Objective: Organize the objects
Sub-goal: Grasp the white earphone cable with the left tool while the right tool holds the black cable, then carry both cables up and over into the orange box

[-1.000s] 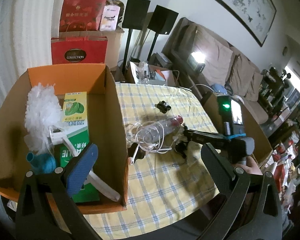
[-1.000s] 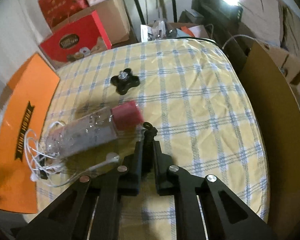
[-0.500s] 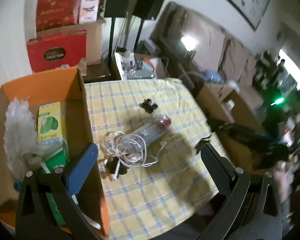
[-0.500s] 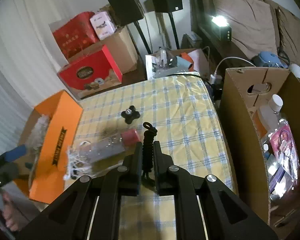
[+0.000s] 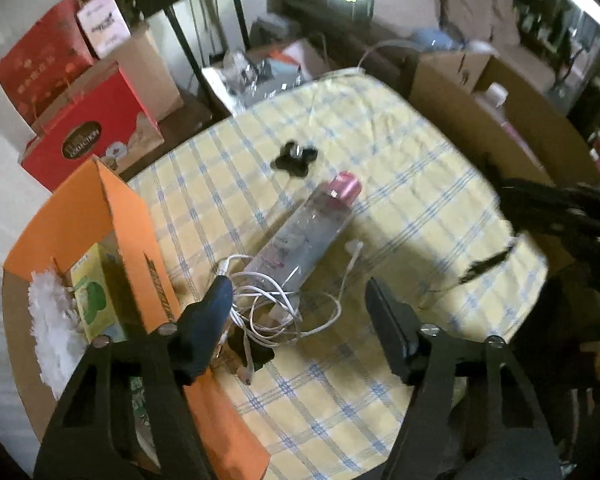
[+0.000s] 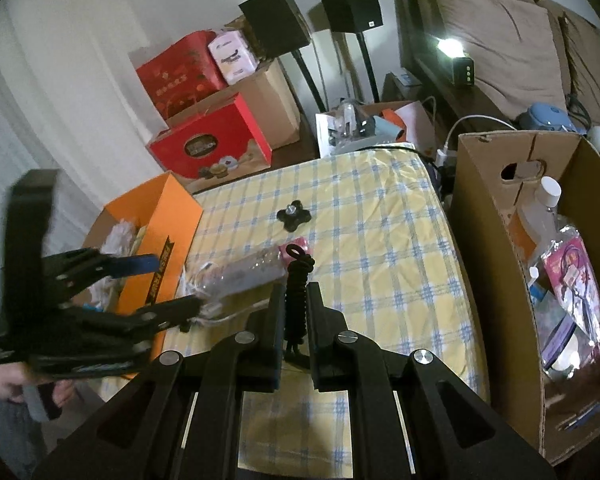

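Checked cloth in yellow and blue covers the surface, and the clear bottle with the pink cap lies on its side near the middle of it. Take that bottle as the landmark. Against its base end sits a loose tangle of white cable, partly draped over the bottle. Beyond its cap, well apart from it, rests a small black star-shaped knob.

Left of the bottle stands the orange box, holding a green-and-yellow carton and a white fluffy duster. Right of the bottle, past the edge of the cloth, stands a brown cardboard box with a white-capped bottle and plastic-wrapped things inside (their kinds are hard to make out).

The left tool hangs over the cable at the bottle's base end; its jaws have just been closing and stand partly apart, the cable lying below the gap, and no pad is seen pressing on anything. The right tool is clamped tight on a black coiled cord, which sticks up from between its fingers with a small loop at its top, on the near side of the bottle's cap in the right wrist view. A hand grips the left tool's handle.
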The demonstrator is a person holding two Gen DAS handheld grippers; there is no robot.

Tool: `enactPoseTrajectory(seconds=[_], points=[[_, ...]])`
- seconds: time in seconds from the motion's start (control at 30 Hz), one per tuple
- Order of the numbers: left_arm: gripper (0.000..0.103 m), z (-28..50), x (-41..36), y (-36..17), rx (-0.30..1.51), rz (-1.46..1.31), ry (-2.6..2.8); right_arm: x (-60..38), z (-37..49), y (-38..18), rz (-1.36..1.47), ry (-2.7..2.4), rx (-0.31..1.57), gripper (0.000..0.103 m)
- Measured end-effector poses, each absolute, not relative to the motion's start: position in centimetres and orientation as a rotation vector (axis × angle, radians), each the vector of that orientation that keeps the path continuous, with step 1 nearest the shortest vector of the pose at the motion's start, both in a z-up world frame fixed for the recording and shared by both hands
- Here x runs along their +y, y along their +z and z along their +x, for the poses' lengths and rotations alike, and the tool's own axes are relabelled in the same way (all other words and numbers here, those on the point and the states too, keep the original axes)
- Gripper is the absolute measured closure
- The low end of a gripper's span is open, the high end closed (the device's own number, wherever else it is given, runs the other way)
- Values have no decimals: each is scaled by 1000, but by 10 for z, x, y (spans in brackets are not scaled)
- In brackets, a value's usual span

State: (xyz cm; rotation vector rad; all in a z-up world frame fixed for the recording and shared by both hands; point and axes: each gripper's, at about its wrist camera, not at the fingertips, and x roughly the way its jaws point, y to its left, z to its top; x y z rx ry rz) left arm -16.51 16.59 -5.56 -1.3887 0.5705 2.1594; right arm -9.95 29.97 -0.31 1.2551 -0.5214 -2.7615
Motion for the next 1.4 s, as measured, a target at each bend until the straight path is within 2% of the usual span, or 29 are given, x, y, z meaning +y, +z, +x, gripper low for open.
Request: enactPoseTrajectory(seconds=[0.1, 0.23, 0.3, 0.37, 0.4, 0.43, 0.5, 0.73, 1.03, 1.27, 1.4], points=[[40, -174, 170, -73, 620, -1441, 2150, 298, -97, -5, 1262, -2755, -517, 95], [48, -178, 178, -90, 702, -1481, 2129, 300, -96, -8, 1274, -2751, -524, 95], [62, -179, 179, -96, 725, -1489, 2123, 301, -96, -10, 1279, -2750, -535, 95], [67, -180, 178, -98, 734, -1494, 2121, 301, -95, -11, 1285, -2748, -536, 95], [75, -179, 178, -99, 752, -1486, 2125, 302, -95, -12, 1287, -2748, -535, 95], [79, -179, 179, -100, 758, -1484, 2122, 302, -95, -12, 1288, -2747, -535, 95], [101, -180, 178, -98, 731, -1498, 2104, 301, -96, -13, 1291, -2748, -530, 95], [101, -175, 171, -70, 584, -1442, 2129, 301, -98, -9, 1278, -2750, -526, 95], [101, -156, 157, 21, 354, -1216, 2202, 300, -100, 16, 1213, -2775, -492, 95], [101, -144, 140, 93, 253, -1052, 2260, 296, -100, 52, 1131, -2798, -459, 95], [101, -140, 127, 115, 225, -1017, 2280, 290, -100, 67, 1099, -2799, -442, 95]])
